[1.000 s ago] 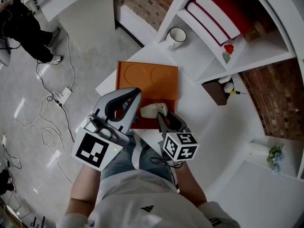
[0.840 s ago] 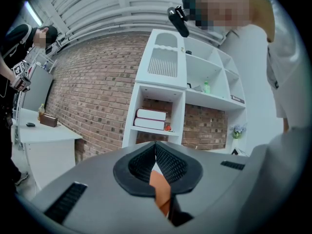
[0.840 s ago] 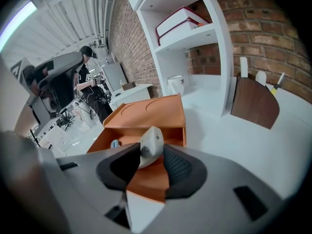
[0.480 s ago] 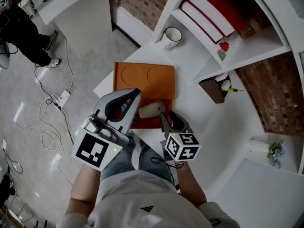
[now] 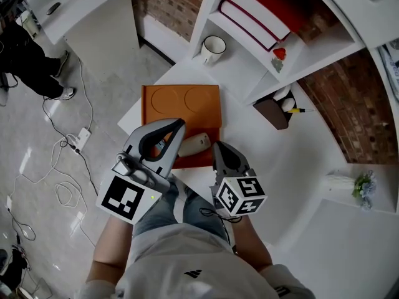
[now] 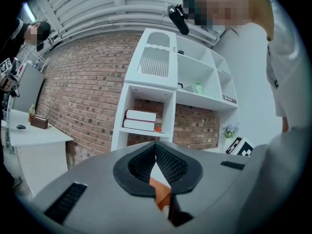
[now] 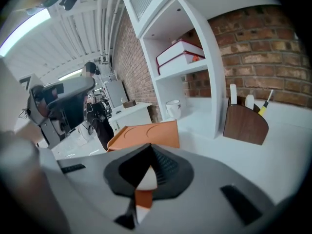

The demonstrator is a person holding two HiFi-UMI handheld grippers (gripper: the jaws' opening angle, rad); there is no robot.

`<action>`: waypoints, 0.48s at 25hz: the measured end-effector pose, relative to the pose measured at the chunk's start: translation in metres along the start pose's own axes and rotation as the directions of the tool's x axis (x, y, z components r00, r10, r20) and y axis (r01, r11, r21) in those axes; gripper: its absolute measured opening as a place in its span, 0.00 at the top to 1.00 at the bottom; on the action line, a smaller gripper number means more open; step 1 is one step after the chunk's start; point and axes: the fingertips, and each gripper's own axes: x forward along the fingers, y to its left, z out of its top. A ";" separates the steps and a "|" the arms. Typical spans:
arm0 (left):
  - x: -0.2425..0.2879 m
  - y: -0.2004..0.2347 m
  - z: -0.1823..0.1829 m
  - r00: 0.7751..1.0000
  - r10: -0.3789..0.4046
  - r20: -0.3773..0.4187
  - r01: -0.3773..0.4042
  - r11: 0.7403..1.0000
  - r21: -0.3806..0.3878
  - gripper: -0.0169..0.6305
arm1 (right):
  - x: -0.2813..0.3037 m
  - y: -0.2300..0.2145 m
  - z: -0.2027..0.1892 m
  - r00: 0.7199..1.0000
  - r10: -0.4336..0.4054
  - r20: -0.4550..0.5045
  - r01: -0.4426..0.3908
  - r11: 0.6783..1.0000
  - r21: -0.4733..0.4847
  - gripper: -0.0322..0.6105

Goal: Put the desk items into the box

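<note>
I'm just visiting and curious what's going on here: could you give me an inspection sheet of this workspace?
Surface: white desk.
Job's things: orange box; beige item lies on its near part.
Clutter: mug, brown holder with pens, small plant.
Tools: left tool shut, empty; right tool jaws just closed, nothing between them.
Cables: loose cables and power strip on the floor.
Surroundings: brick wall, white shelves with red books, a person at far left.

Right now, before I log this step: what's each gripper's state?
Left gripper: jaws shut, empty.
Right gripper: jaws just closed, nothing between them.
</note>
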 end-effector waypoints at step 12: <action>0.026 -0.040 0.006 0.989 -0.149 -0.007 0.150 0.988 0.031 0.95 | -0.042 0.013 0.059 0.977 0.019 0.211 -0.016 1.000 -0.019 0.94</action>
